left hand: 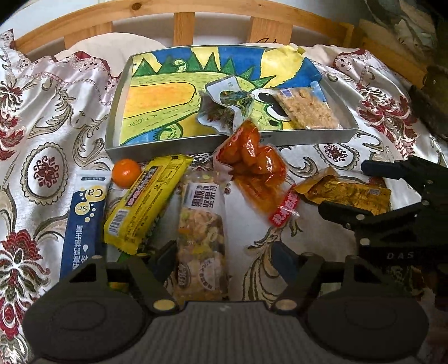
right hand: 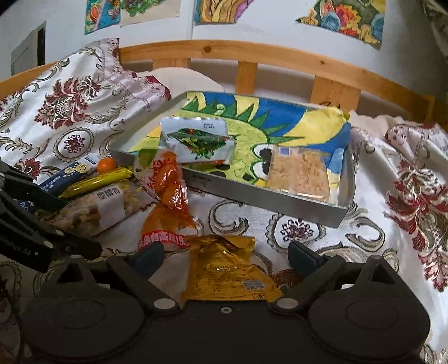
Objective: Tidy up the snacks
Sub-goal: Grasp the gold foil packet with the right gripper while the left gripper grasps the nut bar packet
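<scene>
A glossy white bedcover with dark red flowers and olive scrollwork point(right hand: 302, 232) spreads over the whole surface, bunched into folds at the left. Behind it curves a pale pine slatted headboard point(right hand: 246, 75) (knots show in the top rail). A plain cream pillow point(left hand: 117, 46) lies against the slats. Above, a white painted wall point(right hand: 266, 30) carries colourful children's paintings on paper point(right hand: 344, 19). Soft daylight.

The left gripper point(left hand: 224, 256) stands open astride the near end of a nut bar point(left hand: 202, 224), one finger touching its left edge. Beyond lie a yellow bar point(left hand: 145, 200), an orange point(left hand: 126, 172), a red pack point(left hand: 253, 168) and the tray point(left hand: 196, 144). The right gripper point(left hand: 340, 187) straddles a gold pack point(left hand: 347, 190).
</scene>
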Demonstrator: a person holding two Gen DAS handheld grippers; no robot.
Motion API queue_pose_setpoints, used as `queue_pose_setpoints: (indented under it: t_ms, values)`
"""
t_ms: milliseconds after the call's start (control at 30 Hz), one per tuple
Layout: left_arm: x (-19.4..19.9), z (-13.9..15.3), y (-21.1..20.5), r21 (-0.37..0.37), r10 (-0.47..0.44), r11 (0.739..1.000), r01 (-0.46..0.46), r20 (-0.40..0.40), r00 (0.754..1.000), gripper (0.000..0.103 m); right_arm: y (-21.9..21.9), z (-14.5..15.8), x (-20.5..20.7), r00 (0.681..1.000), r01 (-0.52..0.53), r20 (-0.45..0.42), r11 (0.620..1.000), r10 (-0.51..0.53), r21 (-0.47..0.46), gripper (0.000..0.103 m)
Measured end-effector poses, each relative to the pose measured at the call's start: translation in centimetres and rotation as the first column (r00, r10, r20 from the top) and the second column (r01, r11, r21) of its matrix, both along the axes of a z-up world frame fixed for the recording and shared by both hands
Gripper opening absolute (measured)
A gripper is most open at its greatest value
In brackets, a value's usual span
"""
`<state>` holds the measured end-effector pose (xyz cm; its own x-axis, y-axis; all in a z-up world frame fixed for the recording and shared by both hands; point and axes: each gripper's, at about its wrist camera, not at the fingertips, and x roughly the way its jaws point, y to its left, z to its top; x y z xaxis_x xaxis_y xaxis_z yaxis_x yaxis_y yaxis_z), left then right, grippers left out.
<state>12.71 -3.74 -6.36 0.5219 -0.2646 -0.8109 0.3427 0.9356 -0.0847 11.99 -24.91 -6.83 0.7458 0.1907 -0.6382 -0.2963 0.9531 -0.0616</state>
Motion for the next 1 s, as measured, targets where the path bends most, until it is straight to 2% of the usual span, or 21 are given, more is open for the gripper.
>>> queue_pose_setpoints:
  t_ms: [100, 200, 333, 433, 533, 633, 833, 1000]
  values:
    - [0.5, -0.2, 0.2, -0.002, 0.011, 1.000, -0.011, -0.013, 1.000, 0.065, 0.0, -0.2, 0.0, 1.000, -0.003, -0.016, 1.000, 0.003, -0.001, 0.095]
    - [1.0, -0.4, 0.5, -0.014, 0.029, 0.999, -0.029, -0.028, 0.999, 0.061, 0.2, -0.5, -0.1, 0.999, -0.019, -0.036, 1.000, 0.018, -0.013, 0.095]
    - [1.5, -0.7, 0.7, -0.019, 0.055, 0.998, -0.056, -0.041, 0.998, 0.054, 0.4, -0.9, -0.1, 0.999, -0.022, -0.049, 0.999, 0.021, -0.036, 0.088]
    - [1.7, -0.9, 0.7, -0.004, 0.071, 0.997, -0.072, -0.049, 0.996, 0.041, 0.4, -0.9, -0.1, 0.998, -0.025, -0.053, 0.999, 0.023, -0.035, 0.076]
    - [1.7, -0.8, 0.8, -0.016, 0.077, 0.997, -0.078, -0.060, 0.995, 0.040, 0.6, -0.9, -0.1, 0.998, -0.028, -0.052, 0.998, 0.025, -0.058, 0.064]
    - [1.5, -0.7, 0.9, -0.026, 0.084, 0.996, -0.086, -0.073, 0.994, 0.040, 0.6, -0.9, -0.1, 0.998, -0.028, -0.057, 0.997, 0.025, -0.065, 0.063]
    - [0.5, -0.1, 0.4, -0.027, 0.078, 0.996, -0.081, -0.092, 0.993, 0.039, 0.8, -0.6, -0.4, 0.998, -0.034, -0.050, 0.996, 0.030, -0.077, 0.051]
    - [-0.1, 0.7, 0.3, -0.048, 0.068, 0.996, -0.073, -0.095, 0.993, 0.039, 1.0, -0.3, -1.0, 0.999, -0.044, -0.027, 0.994, 0.041, -0.099, 0.047]
